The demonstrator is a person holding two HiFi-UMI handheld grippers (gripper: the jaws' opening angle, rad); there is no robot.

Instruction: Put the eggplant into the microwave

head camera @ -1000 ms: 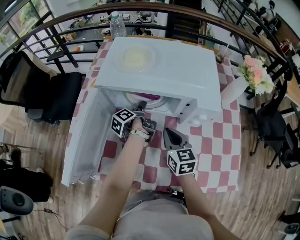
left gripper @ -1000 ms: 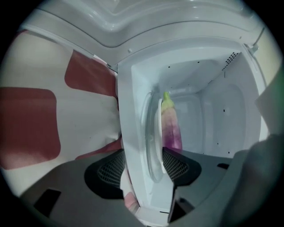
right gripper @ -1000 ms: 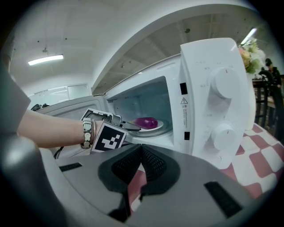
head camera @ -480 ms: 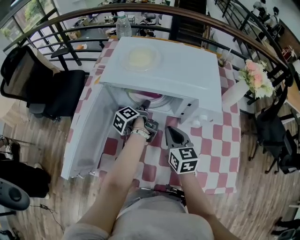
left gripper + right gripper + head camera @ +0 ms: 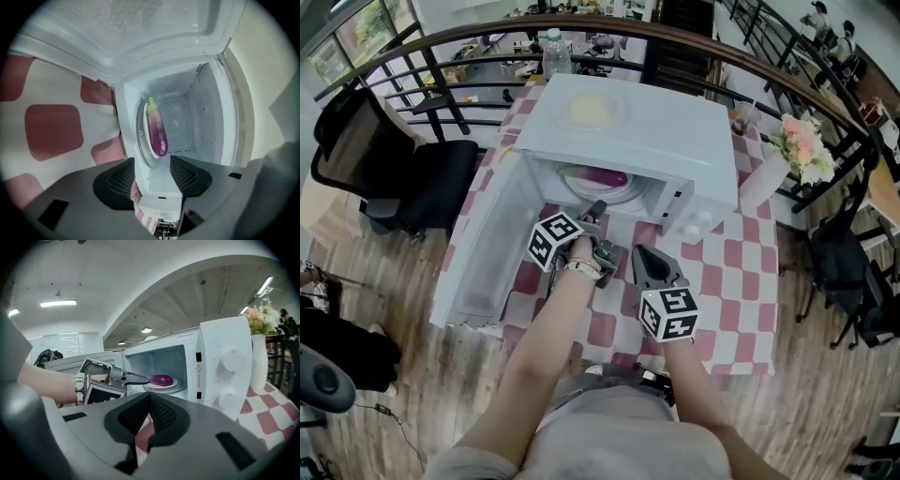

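My left claw (image 5: 152,164) has backed slightly out of the microwave (image 5: 656,131) mouth since 1 second ago. Its jaws stand wide and are closing a little, with nothing between them. The eggplant (image 5: 157,131) lies on the plate (image 5: 139,126) inside. My right claw (image 5: 149,401) hangs beside, pinched together and empty. The door (image 5: 483,253) stands open at left, and 1 vase of flowers (image 5: 802,145) stands at right.

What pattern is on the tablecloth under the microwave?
The tablecloth is red-and-white checked, clearest in the head view.

Glossy eggplant (image 5: 157,131), smooth white microwave (image 5: 675,141)
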